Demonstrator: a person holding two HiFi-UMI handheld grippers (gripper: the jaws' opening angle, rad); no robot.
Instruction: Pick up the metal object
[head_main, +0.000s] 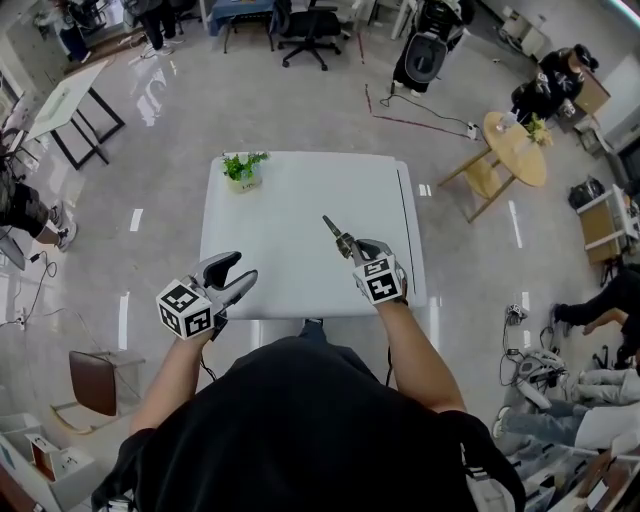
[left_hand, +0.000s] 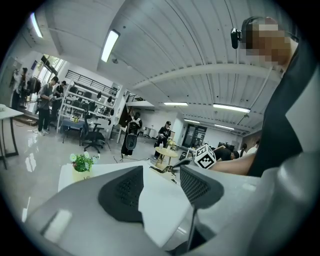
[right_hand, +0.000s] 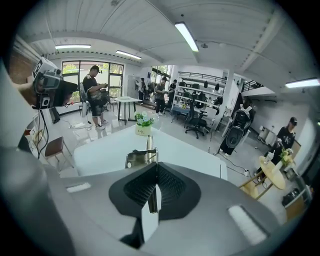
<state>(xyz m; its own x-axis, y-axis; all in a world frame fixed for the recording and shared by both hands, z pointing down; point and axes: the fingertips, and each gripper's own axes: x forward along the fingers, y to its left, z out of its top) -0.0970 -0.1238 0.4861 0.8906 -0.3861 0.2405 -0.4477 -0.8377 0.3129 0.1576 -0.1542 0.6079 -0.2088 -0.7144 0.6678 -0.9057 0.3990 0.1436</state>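
The metal object (head_main: 337, 235), a slim shiny rod on a flat plate, is clamped in the right gripper (head_main: 358, 250) above the white bench (head_main: 290, 200). The left gripper (head_main: 236, 272) gapes wide with nothing in it. Glossy grey floor (head_main: 200, 110) surrounds the bench.

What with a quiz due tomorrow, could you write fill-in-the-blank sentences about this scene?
The right claw is ___ on the metal object.
The left claw is ___ and empty.
The potted plant stands at the table's far ___ corner.
Missing words: shut, open, left.
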